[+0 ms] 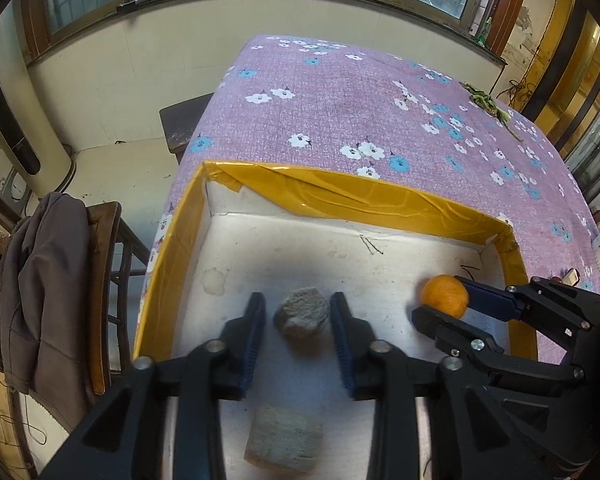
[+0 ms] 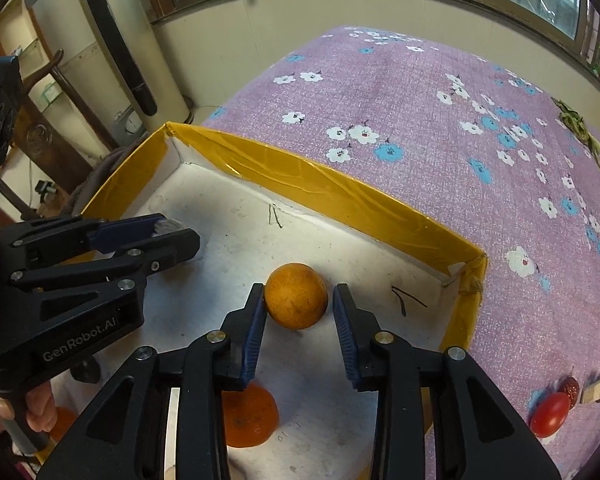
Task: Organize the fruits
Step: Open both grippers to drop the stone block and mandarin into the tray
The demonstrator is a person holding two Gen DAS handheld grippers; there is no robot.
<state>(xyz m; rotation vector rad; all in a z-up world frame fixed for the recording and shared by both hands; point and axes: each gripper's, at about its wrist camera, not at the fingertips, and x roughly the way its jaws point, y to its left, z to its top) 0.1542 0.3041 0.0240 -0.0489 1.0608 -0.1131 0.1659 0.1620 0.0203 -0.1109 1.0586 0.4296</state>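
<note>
A white box with a yellow taped rim [image 1: 340, 188] [image 2: 300, 176] sits on the purple flowered tablecloth. My left gripper [image 1: 298, 312] is open inside the box, its fingers on either side of a grey-brown rough fruit [image 1: 301, 315] resting on the floor. A second grey-brown fruit [image 1: 284, 444] lies nearer the camera. My right gripper [image 2: 299, 300] is open around an orange [image 2: 296, 295] on the box floor; the left pad touches it, the right pad is just clear. It also shows in the left wrist view [image 1: 445, 294]. Another orange [image 2: 250, 416] lies under the right gripper.
A red tomato [image 2: 550, 414], a dark red date [image 2: 571, 388] and a small block [image 2: 596, 389] lie on the cloth right of the box. A dried green stem [image 2: 580, 128] lies far right. A chair with a grey jacket [image 1: 48, 288] stands left of the table.
</note>
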